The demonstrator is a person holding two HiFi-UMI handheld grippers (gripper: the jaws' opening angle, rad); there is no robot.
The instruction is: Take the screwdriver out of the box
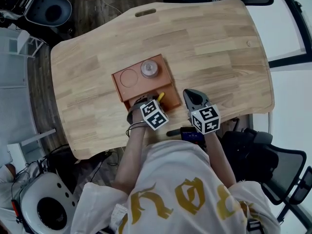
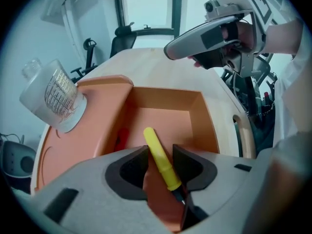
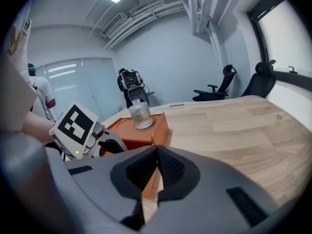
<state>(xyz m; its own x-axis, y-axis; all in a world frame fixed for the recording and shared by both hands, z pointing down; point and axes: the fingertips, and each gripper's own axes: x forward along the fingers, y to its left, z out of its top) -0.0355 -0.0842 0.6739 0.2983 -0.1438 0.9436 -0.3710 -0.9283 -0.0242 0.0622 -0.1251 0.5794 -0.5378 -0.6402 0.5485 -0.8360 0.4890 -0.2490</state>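
Screwdriver [image 2: 161,162] lies in box [image 2: 165,99] compartment, between the parted jaws of left gripper [image 2: 160,152], touching the left jaw but not clamped. Its tip is cut off by the gripper body. A red thing by the box wall is unclear. Right gripper [image 3: 157,150] has its jaws together, empty, beside the box. Jar [image 2: 53,99] stands on the box top.

Office chairs [image 1: 48,9] stand near the wooden table [image 1: 219,48].

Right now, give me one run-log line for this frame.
phase: pre-grasp | left gripper: open, jaws astride yellow screwdriver inside orange box | right gripper: shut, empty, beside box
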